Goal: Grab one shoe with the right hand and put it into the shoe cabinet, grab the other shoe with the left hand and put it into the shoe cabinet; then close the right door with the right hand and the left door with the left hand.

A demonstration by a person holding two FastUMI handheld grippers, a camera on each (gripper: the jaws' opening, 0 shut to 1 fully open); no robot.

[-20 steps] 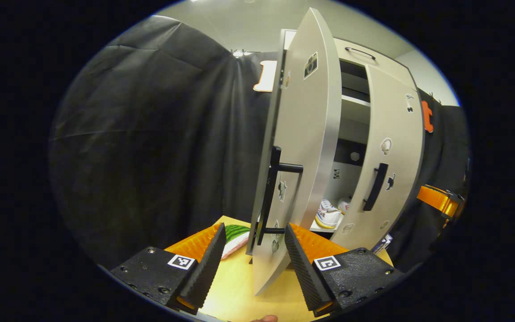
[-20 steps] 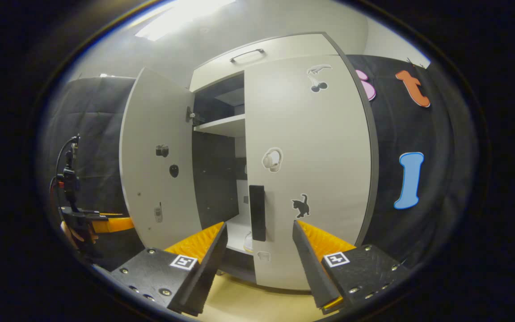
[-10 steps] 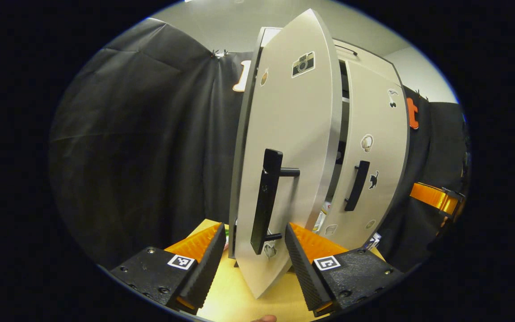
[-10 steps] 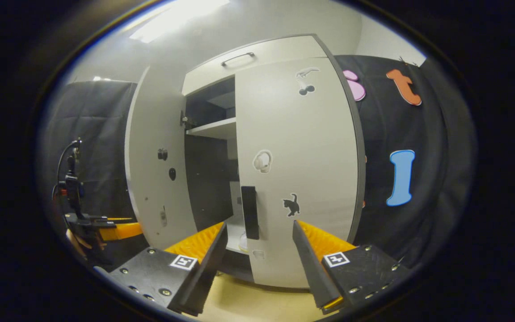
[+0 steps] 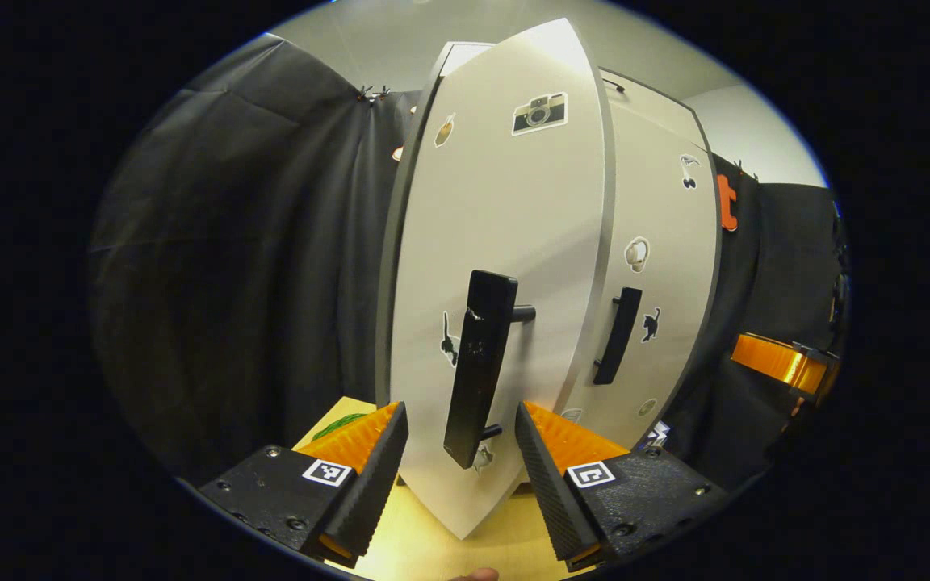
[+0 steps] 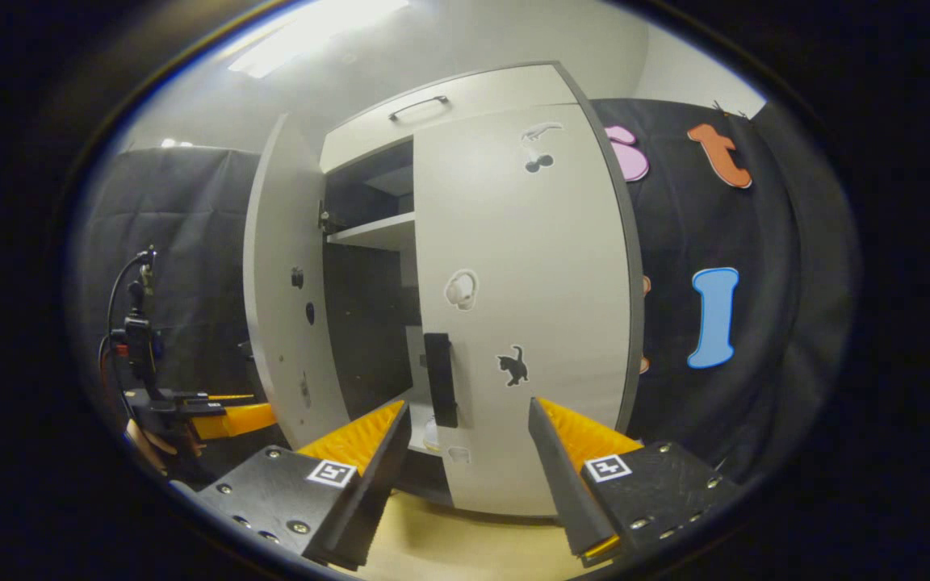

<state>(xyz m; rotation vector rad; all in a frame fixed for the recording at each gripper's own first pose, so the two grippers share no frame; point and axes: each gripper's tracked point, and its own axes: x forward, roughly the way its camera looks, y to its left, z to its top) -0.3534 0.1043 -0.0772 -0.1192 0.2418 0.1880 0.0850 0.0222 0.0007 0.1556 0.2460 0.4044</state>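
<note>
Cabinet (image 6: 513,89) doors are what remains of the task, judged from how things lie. In the right gripper view the right door (image 6: 529,307) looks flush with the cabinet front, its handle (image 6: 439,379) seen just beyond the gap between the right gripper (image 6: 465,476) fingers, nearer the left finger. Those fingers are spread apart with nothing between them, held back from the door without touching, probably because that door is done. A pale shape, possibly a shoe (image 6: 431,436), is glimpsed low inside, just past the left fingertip; too small to confirm.

In the left gripper view the left door (image 5: 505,266) is seen part-way swung, not yet flush. Its long handle (image 5: 477,379) hangs right between the left gripper (image 5: 458,468) fingers, lower end close above the fingertips. The fingers are spread wide, not clamped on the handle. Whether the door is being touched cannot be told. This placement is likely chosen so the door can be pushed shut head-on. Wooden tabletop (image 5: 425,541) is seen under the fingers.
</note>
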